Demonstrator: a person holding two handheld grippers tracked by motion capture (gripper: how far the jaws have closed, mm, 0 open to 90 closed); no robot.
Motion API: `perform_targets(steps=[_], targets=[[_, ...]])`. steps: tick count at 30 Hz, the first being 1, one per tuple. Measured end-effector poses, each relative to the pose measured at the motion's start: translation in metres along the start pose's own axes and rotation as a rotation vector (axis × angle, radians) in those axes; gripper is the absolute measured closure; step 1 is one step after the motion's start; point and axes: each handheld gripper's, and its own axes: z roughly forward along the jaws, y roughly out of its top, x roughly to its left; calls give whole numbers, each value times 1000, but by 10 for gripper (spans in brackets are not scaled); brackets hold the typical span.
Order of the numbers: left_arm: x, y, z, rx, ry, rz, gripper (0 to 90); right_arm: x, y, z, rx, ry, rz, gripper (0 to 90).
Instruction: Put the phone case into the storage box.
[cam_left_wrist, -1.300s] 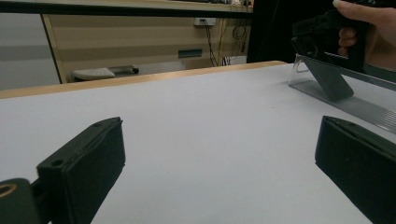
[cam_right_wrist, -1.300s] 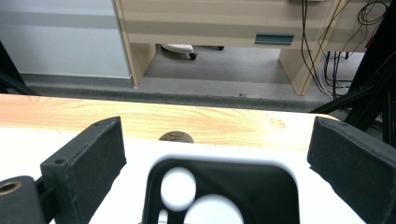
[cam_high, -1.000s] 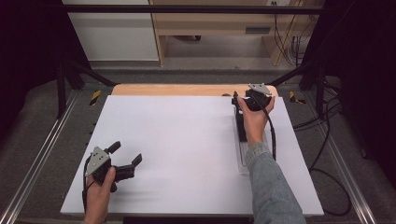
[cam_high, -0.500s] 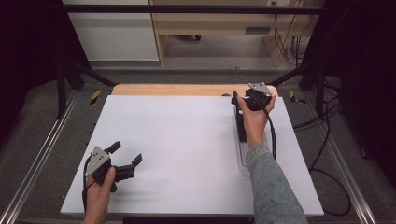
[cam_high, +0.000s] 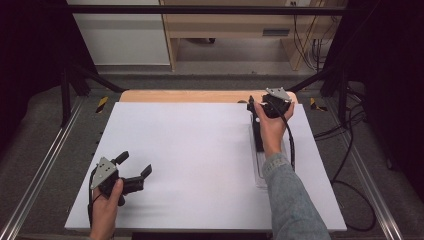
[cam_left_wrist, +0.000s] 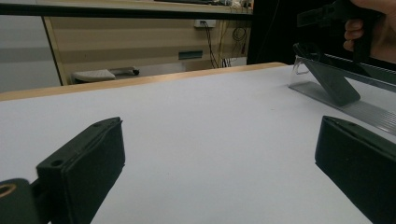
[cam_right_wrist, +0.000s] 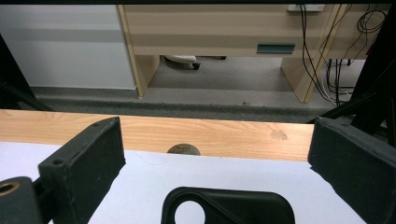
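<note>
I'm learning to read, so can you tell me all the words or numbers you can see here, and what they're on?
There are none to read: no words or numbers show on the white table top, the left gripper, the right gripper, the black tool or the clear tray.
The small plate on the wooden desk behind the table is too blurred to tell.

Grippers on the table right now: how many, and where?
2. The left gripper sits near the table's front-left, fingers open. The right gripper hovers at the far right above a black tool.
</note>
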Motion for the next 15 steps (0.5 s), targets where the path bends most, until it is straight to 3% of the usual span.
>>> perform_targets(steps=[15], targets=[[8,1,-4,-13,12,-21,14,-1,16,-21,-3,65,36,39]])
